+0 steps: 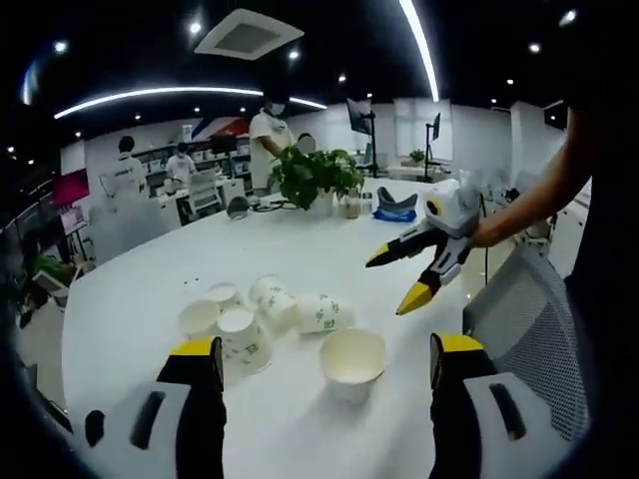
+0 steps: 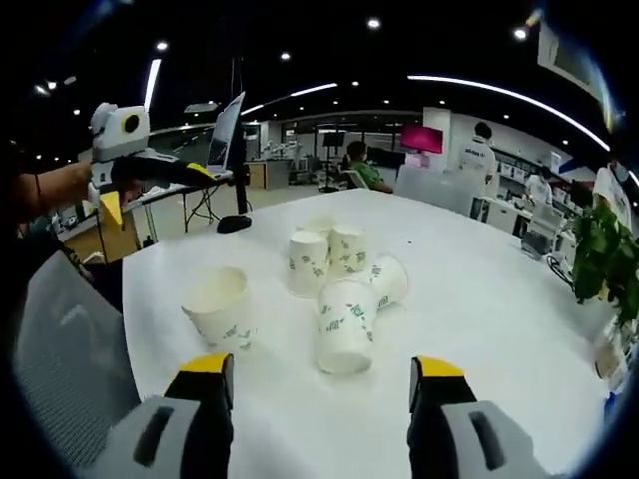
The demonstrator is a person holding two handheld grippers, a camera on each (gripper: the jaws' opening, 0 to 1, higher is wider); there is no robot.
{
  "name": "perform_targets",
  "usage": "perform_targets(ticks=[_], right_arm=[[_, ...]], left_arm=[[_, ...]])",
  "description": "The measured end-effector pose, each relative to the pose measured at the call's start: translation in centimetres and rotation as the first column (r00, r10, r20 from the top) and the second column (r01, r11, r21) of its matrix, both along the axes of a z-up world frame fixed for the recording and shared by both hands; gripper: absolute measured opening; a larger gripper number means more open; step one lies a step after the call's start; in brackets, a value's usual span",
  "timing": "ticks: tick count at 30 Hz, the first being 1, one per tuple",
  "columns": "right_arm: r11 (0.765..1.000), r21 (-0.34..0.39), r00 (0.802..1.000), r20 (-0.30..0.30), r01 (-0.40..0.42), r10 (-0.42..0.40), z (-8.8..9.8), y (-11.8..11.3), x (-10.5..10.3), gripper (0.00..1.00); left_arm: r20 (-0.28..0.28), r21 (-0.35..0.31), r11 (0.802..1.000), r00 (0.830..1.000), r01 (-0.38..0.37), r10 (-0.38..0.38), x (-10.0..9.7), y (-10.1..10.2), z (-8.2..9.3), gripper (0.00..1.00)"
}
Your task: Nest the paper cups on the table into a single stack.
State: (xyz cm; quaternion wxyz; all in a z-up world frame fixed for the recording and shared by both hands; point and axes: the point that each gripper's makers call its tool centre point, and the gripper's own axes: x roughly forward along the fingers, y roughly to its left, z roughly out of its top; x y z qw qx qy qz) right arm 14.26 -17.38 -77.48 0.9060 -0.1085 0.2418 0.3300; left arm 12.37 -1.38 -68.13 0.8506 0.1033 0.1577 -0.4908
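Observation:
Several white paper cups with green print sit loose on the white table (image 1: 150, 289). In the left gripper view a cluster of cups (image 1: 250, 317) mixes upright and tipped ones, and a single upright cup (image 1: 351, 361) stands apart just ahead of my left gripper (image 1: 324, 351), which is open and empty. My right gripper (image 1: 399, 277) hovers open above the table to the right. In the right gripper view the single cup (image 2: 218, 307) is at left and the cluster (image 2: 339, 274) at centre. My right gripper (image 2: 321, 371) is open and empty, short of them. My left gripper (image 2: 158, 190) hangs open at upper left.
A grey mesh chair (image 1: 529, 319) stands at the table's near edge. A potted plant (image 1: 315, 178) and small items sit at the far end, and a laptop on a stand (image 2: 228, 130) lies beyond the table. People stand at desks in the background.

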Motion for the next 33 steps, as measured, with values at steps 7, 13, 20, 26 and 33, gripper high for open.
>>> perform_targets(ticks=[7,13,20,26,33], right_arm=[[0.997,-0.064,0.999,-0.022,0.04,-0.042,-1.9,0.4,2.5,0.66],[0.996,-0.092,0.999,-0.031,0.013,-0.016,-2.5,1.7,3.6,0.63],[0.991,-0.132,0.998,-0.067,-0.009,0.0,-4.0,1.8,5.1,0.56],[0.987,-0.162,0.994,-0.109,-0.016,-0.002,-6.0,1.7,6.4,0.51],[0.978,-0.207,0.992,-0.129,-0.025,-0.002,-7.1,1.4,5.9,0.38]], left_arm=[[0.005,-0.024,1.0,1.0,-0.007,0.007,0.0,-0.2,0.2,0.93],[-0.008,-0.026,1.0,1.0,-0.005,0.005,-0.1,-0.4,-0.1,0.99],[0.001,-0.031,0.999,1.0,-0.025,0.025,0.3,0.0,0.5,0.99],[0.009,-0.039,0.998,0.999,-0.05,0.05,0.8,0.5,1.0,0.99],[0.01,-0.04,0.996,0.997,-0.074,0.075,1.0,0.8,1.4,0.91]])
